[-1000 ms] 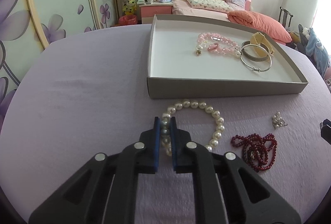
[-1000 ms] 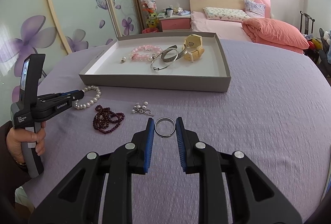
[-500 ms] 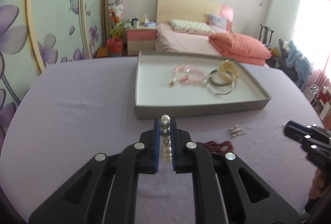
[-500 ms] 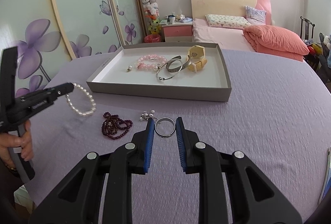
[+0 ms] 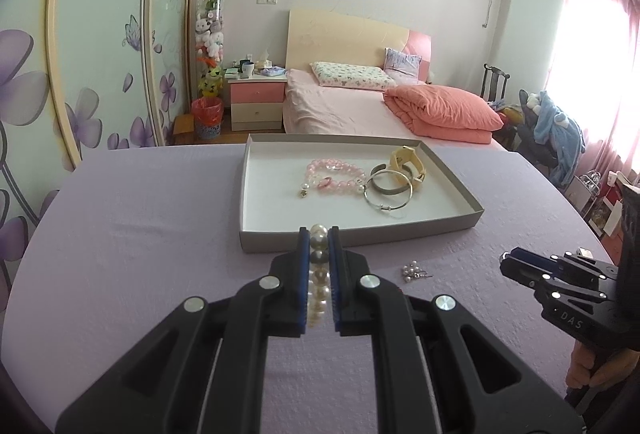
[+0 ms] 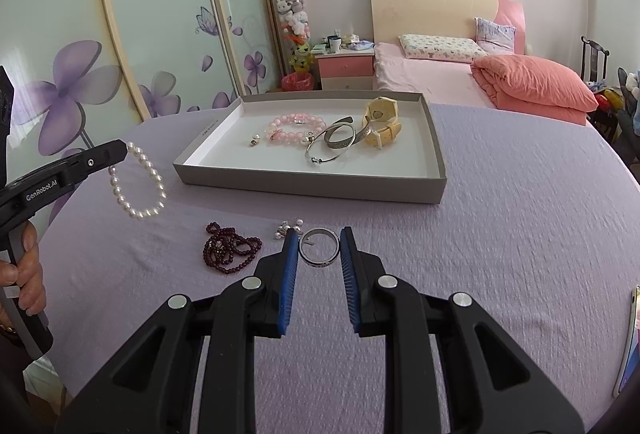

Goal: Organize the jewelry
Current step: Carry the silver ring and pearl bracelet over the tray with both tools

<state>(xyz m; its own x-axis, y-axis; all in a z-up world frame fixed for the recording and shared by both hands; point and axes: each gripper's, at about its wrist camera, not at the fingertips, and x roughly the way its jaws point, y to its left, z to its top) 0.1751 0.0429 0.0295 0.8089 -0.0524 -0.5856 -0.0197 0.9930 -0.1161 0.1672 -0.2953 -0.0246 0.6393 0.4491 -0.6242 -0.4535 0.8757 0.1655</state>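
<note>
- Hanging from the clamped-tight left gripper, the pearl bracelet has lifted clear of the table since a second ago.
- Right gripper stays parted around the untouched ring.
- Next comes the tray at the far edge.

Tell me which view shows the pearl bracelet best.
The right wrist view: the pearl bracelet hangs as a full loop from the left gripper. The left wrist view shows only a few pearls between its pads.
</note>
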